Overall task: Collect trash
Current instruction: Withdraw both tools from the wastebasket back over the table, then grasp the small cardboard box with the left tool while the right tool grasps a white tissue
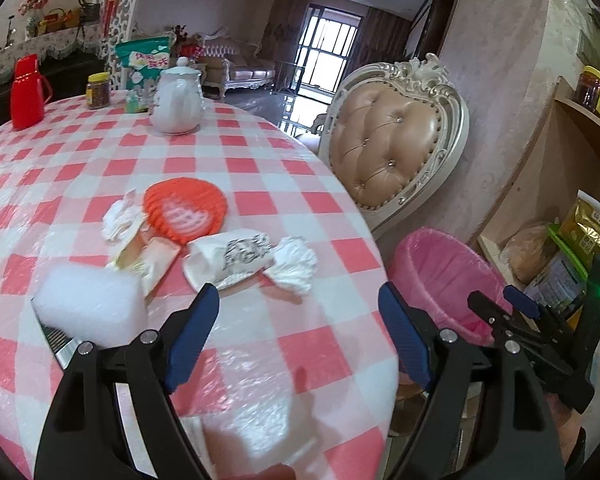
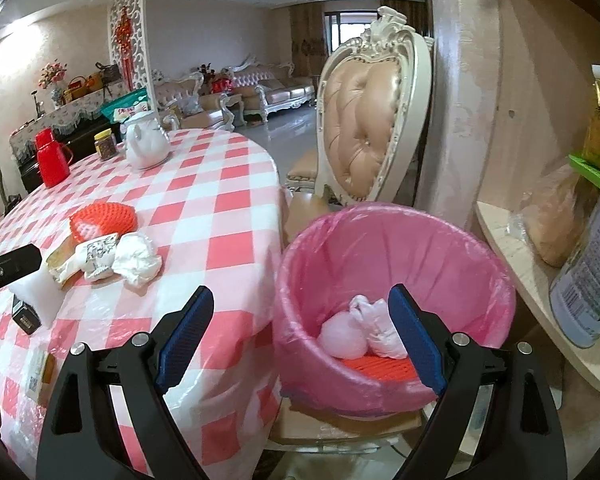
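Trash lies in a cluster on the pink-checked table (image 1: pixel 260 152): an orange foam net (image 1: pixel 185 212), a printed paper wrapper (image 1: pixel 236 258), a crumpled white tissue (image 1: pixel 296 266) and a white foam block (image 1: pixel 90 304). My left gripper (image 1: pixel 298 296) hovers open just in front of the wrapper and tissue, with nothing between its fingers. A pink-lined bin (image 2: pixel 400 240) stands beside the table edge and holds white wads (image 2: pixel 360 332) on an orange net (image 2: pixel 376 368). My right gripper (image 2: pixel 300 294) is open and empty above the bin's near rim.
A white teapot (image 1: pixel 178 100), a red flask (image 1: pixel 28 92) and a jar (image 1: pixel 99 90) stand at the table's far side. A padded chair (image 2: pixel 364 120) is behind the bin. Shelves with packets and a tin (image 2: pixel 588 280) crowd the right. A black box (image 2: pixel 26 318) lies by the foam block.
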The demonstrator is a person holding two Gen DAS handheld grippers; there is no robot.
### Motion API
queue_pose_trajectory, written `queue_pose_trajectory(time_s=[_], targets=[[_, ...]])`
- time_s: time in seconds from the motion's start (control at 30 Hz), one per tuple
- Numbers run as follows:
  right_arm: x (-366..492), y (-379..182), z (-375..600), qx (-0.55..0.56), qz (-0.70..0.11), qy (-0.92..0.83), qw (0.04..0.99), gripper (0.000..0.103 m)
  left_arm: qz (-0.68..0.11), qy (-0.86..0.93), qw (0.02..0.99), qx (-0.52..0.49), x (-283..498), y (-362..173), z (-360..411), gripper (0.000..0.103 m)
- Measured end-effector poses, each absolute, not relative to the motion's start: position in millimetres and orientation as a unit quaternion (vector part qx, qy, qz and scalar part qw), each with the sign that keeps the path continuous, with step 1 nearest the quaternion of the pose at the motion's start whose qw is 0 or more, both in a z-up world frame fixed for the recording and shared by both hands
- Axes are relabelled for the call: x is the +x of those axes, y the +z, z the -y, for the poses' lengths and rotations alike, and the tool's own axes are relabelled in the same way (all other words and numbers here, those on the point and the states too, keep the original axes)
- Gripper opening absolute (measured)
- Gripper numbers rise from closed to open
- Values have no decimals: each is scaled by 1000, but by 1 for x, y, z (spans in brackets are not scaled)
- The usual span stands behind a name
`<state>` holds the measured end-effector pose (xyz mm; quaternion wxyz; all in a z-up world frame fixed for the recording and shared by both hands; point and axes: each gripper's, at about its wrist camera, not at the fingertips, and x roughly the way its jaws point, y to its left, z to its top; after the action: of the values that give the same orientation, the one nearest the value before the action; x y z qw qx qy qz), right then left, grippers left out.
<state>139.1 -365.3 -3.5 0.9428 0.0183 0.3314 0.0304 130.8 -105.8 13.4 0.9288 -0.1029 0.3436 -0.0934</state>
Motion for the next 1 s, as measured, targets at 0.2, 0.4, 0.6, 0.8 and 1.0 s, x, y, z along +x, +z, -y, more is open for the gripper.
queue_pose_trajectory(time_s=[0.2, 0.4, 0.6, 0.8, 1.0], targets=[[134, -10, 354, 16, -339, 46, 940, 84, -354, -79, 926, -103, 121, 4, 95, 79], [128, -17, 341, 12, -347, 64, 936, 84, -368, -60, 923, -96, 104, -10, 86, 79], [124, -22, 328, 8, -352, 80, 932, 84, -385, -38, 917, -95, 93, -23, 75, 79], [122, -24, 317, 5, -353, 94, 931, 84, -411, -27, 907, -90, 83, -40, 69, 78], [122, -25, 308, 3, -356, 106, 929, 84, -428, -23, 900, -79, 72, -52, 70, 76]])
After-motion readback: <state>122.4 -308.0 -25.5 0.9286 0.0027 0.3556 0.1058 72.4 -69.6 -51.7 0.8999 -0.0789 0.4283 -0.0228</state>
